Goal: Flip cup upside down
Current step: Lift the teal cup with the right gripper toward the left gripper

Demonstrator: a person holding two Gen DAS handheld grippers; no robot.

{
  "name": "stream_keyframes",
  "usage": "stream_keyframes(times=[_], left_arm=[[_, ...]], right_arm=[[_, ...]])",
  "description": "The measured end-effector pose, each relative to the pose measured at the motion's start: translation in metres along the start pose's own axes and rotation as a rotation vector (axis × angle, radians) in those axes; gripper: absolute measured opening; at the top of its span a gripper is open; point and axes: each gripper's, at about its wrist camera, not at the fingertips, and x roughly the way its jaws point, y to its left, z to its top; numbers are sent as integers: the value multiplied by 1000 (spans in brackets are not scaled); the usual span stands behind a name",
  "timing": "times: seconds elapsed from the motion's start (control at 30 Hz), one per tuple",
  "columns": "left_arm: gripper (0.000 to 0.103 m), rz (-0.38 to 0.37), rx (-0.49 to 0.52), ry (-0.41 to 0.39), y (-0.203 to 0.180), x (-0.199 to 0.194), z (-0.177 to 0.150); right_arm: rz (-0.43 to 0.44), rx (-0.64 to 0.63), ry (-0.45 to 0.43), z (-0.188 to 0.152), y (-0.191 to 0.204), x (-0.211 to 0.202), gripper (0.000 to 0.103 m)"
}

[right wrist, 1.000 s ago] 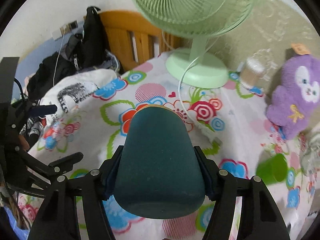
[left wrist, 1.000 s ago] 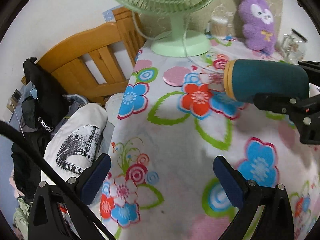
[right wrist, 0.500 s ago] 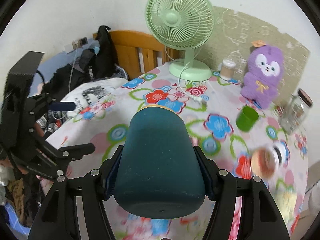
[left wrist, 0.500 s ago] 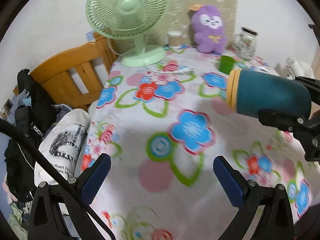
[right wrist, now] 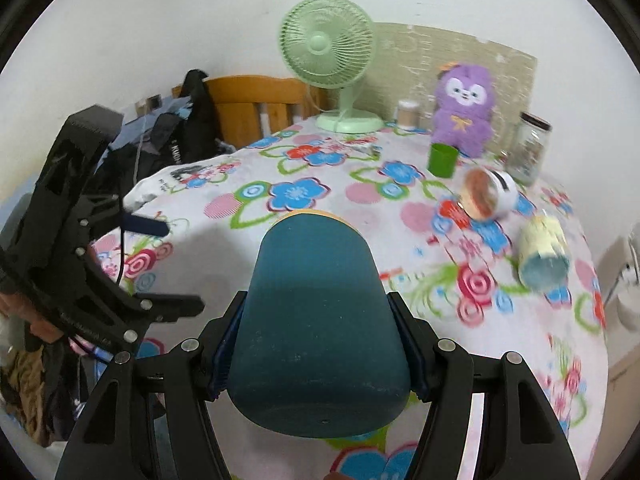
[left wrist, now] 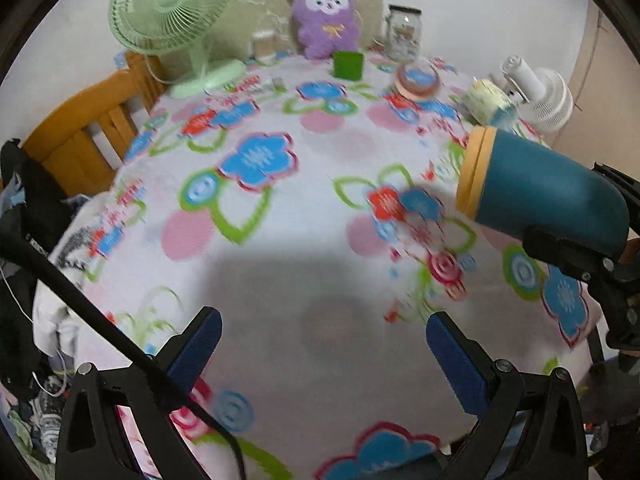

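Observation:
A teal cup (right wrist: 320, 320) with a tan rim lies on its side in the air above the flowered tablecloth (right wrist: 360, 208). My right gripper (right wrist: 319, 346) is shut on it, one pad on each side of its body. The rim points away from the right camera and the closed base faces it. In the left wrist view the teal cup (left wrist: 540, 196) hangs at the right, rim toward the left, with the right gripper (left wrist: 580, 264) behind it. My left gripper (left wrist: 320, 344) is open and holds nothing, low over the near table edge. The left gripper (right wrist: 80, 240) shows at the left in the right wrist view.
At the back stand a green fan (right wrist: 328, 52), a purple plush toy (right wrist: 466, 108), a small green cup (right wrist: 442, 160) and a glass jar (right wrist: 532, 148). A white cup (right wrist: 486, 194) and a pale yellow cup (right wrist: 542, 254) lie on their sides. A wooden chair (right wrist: 248, 104) with clothes stands left.
Both grippers have drawn back and up from the table, so more of it shows. The teal cup stays clamped sideways in the right gripper. The left gripper stays open.

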Motion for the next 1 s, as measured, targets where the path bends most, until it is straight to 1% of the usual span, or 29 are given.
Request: stream_keyframes(times=[0.17, 0.27, 0.47, 0.5, 0.57, 0.6, 0.63, 0.73, 0.87, 1.0], left_arm=[[103, -6, -10, 4, -12, 2, -15], [103, 3, -19, 0, -15, 2, -20], [103, -1, -31, 6, -16, 3, -26], [103, -1, -32, 7, -16, 3, -27], [103, -6, -41, 9, -16, 3, -28], [103, -12, -45, 10, -16, 3, -28], [103, -16, -49, 10, -16, 3, -28], [103, -30, -58, 5, -16, 0, -27], [103, -43, -65, -7, -18, -6, -25], [103, -62, -75, -20, -21, -14, -22]], right_arm=[[-61, 50, -40, -23, -6, 4, 69], [-103, 50, -32, -33, -5, 11, 69], [-120, 26, 1, -47, 2, 19, 69], [-119, 27, 15, -48, 3, 20, 70], [-113, 31, 40, -49, 2, 22, 75], [-112, 34, 45, -49, 2, 22, 80], [-112, 34, 42, -49, 2, 21, 84], [-121, 19, 25, -46, 4, 14, 89], [-112, 13, 24, -42, 5, 6, 90], [-84, 28, 17, -38, 3, -6, 90]])
